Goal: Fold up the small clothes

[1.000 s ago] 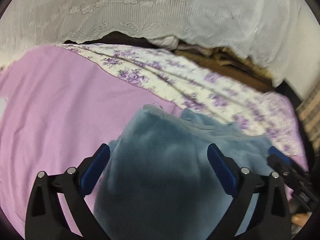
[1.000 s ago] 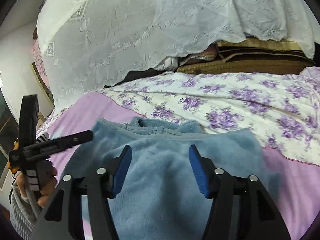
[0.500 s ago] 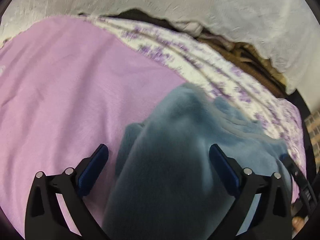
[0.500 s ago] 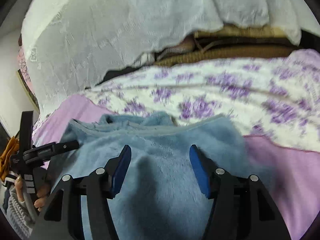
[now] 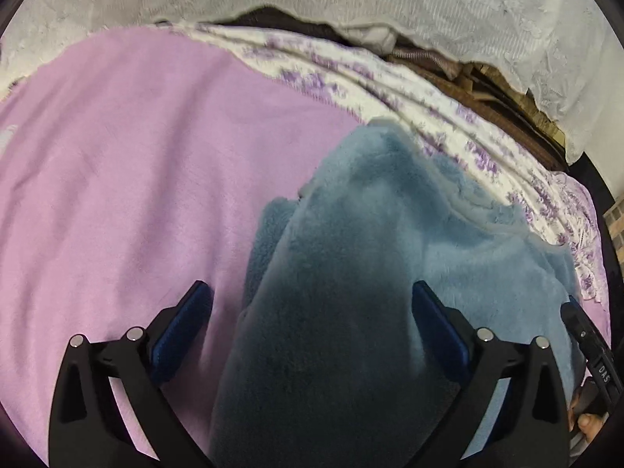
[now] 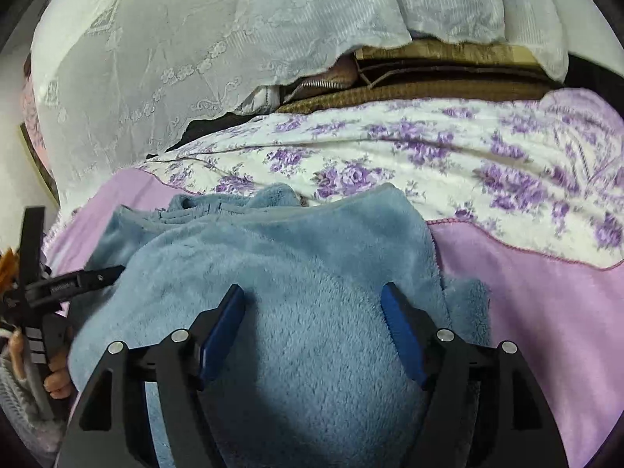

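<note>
Since the earlier frames the blue fleece garment has swung toward the right of the left wrist view, baring more pink sheet at left. Lower centre, left gripper: jaws wide, fleece draped between them, grip not discernible. Lower centre of the right wrist view, right gripper: jaws likewise spread over the fleece, hold uncertain. Mid-frame, the garment lies bunched in rough layers, so folding appears partly done; squaring and flattening remain. Beyond: floral coverlet, then white lace cloth at top.

Blue fleece garment cut off at bottom edge; floral sheet blurred; underside hidden.
</note>
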